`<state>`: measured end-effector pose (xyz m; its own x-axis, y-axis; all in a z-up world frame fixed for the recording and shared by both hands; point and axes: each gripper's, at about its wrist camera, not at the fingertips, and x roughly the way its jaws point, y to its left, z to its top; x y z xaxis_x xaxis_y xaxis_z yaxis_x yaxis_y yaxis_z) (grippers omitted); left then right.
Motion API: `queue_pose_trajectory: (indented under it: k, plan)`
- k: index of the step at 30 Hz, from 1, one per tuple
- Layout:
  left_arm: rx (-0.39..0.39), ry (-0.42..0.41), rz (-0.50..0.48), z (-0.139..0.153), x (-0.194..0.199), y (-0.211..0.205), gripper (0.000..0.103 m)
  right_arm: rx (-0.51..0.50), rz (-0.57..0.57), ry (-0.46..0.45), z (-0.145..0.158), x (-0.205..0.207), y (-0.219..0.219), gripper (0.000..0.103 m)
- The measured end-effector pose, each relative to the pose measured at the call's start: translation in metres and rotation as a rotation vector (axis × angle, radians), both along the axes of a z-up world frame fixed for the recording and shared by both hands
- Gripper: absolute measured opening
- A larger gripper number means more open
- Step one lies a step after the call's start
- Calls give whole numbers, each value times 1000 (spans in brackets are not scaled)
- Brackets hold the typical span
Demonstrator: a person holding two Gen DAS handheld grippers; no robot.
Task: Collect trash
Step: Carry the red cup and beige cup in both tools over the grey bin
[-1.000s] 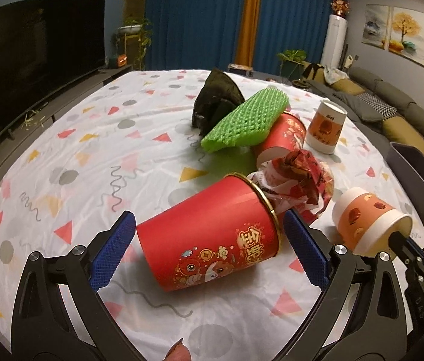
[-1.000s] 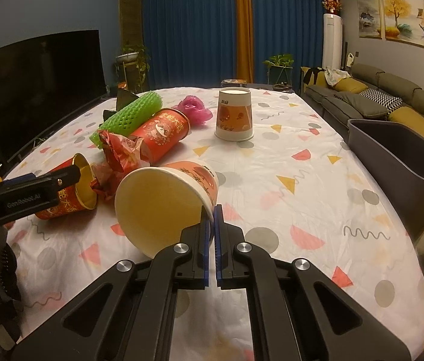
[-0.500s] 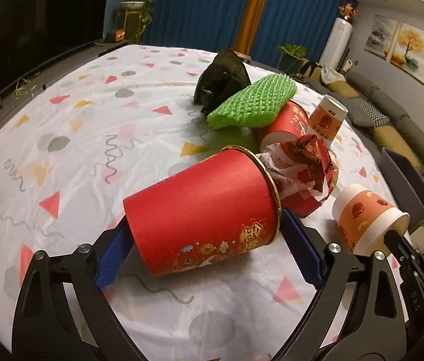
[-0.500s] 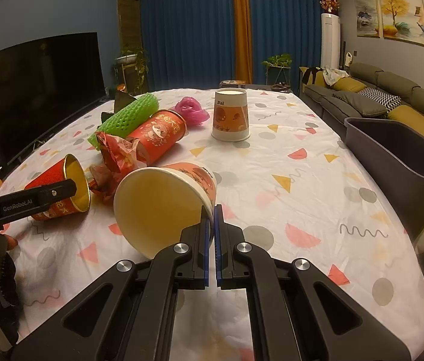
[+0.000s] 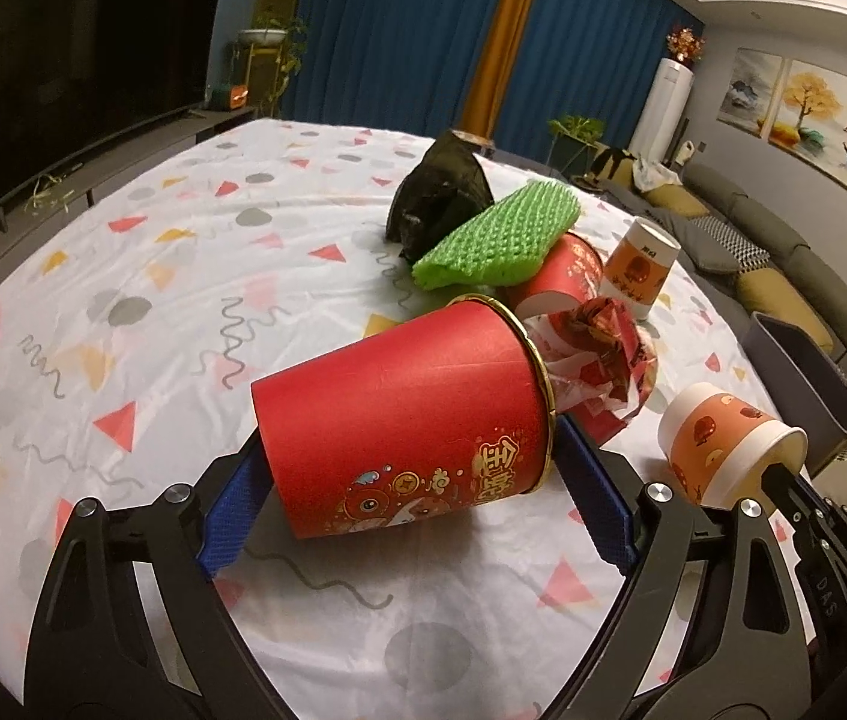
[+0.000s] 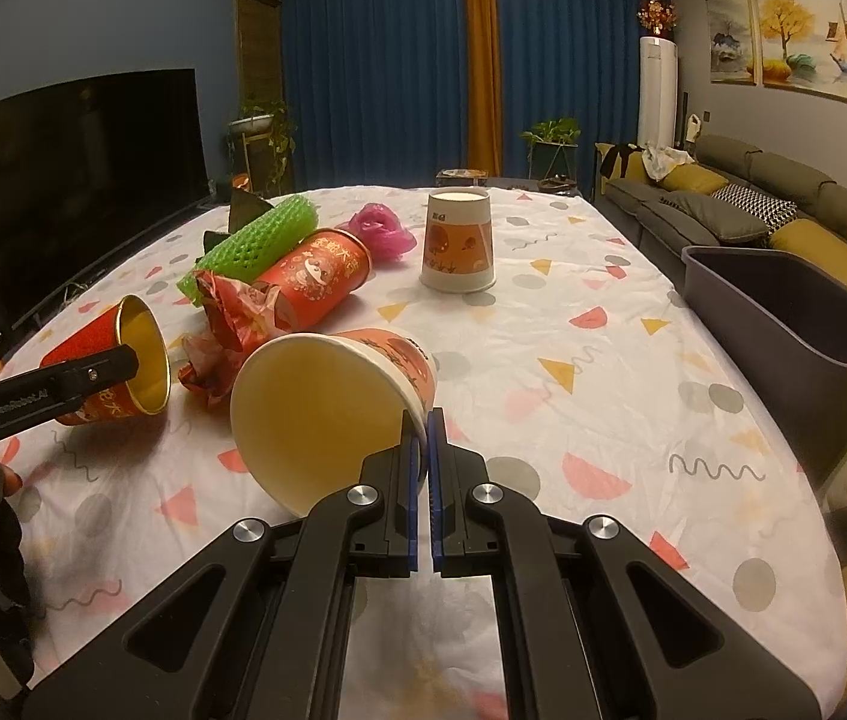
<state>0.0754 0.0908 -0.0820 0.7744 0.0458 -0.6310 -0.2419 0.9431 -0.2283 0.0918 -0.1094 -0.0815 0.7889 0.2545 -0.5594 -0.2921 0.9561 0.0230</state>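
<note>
Patterned cloth covers our desk (image 5: 141, 276). Since a second ago our left claw (image 5: 405, 480) has slid around the red paper cup (image 5: 405, 420), jaws just narrowing onto it at lower centre, so pickup looks near. Our right claw (image 6: 421, 444) pinches the orange cup's (image 6: 327, 414) rim, centre frame.
</note>
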Motion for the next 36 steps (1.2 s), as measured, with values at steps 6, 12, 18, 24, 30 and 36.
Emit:
queue_pose_trajectory:
  k: [6,12,18,24,30,36]
  plan:
    - [18,-38,-10,11,-7,-5,88,13,-18,-21,6,-2,-5,4]
    - [35,-86,-39,25,-14,-16,88,33,-37,-43,14,-5,-13,4]
    - [33,-122,-78,39,-12,-30,88,47,-56,-73,24,-9,-22,4]
    - [33,-161,-139,54,-5,-54,88,60,-90,-116,37,-9,-37,4]
    - [32,-194,-207,67,9,-85,88,68,-142,-158,50,-7,-60,4]
    - [12,-222,-290,78,29,-120,88,77,-224,-208,65,-2,-94,4]
